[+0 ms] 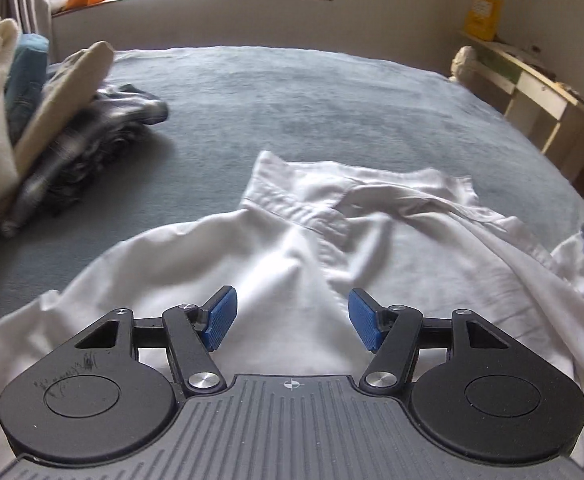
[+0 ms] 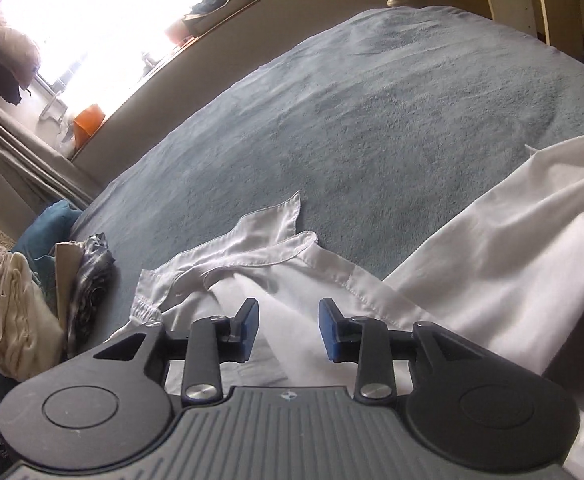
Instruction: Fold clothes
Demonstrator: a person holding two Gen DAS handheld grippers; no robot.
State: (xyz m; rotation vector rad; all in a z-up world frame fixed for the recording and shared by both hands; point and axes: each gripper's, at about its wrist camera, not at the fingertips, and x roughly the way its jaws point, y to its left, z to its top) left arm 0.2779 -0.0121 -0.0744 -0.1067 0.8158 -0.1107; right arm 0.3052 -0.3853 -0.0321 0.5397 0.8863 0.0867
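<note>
Shirt fabric fills the near half of both views: a white shirt (image 1: 292,240) lies spread on the bed (image 1: 311,108), collar end away from the cameras at about 12 o'clock, its body running back toward 6 o'clock beneath the tools. It seems laid flat like this so that sleeves and sides can be turned inward; no fold is yet evident, so I judge the folding of this garment to be at its start.

The left hand-held gripper (image 1: 292,316) hangs over the middle of the shirt's body with its blue pads (image 1: 222,318) spread wide and nothing between them. The right hand-held gripper (image 2: 288,330) is likewise parted and empty, poised above the cloth just below the collar (image 2: 268,236), with a raised, loosely draped part of the shirt at its 3 o'clock. Whether either tool touches the fabric cannot be told from these angles.

At 9 to 10 o'clock in the left view a pile of other clothes (image 1: 72,132) sits at the bed's edge, cream and beige pieces over a dark patterned one, well apart from the shirt, probably to leave working room. No basket, drawer or other container for clothes is visible; the wooden shelf unit (image 1: 531,92) at 2 o'clock holds items too small to identify.
</note>
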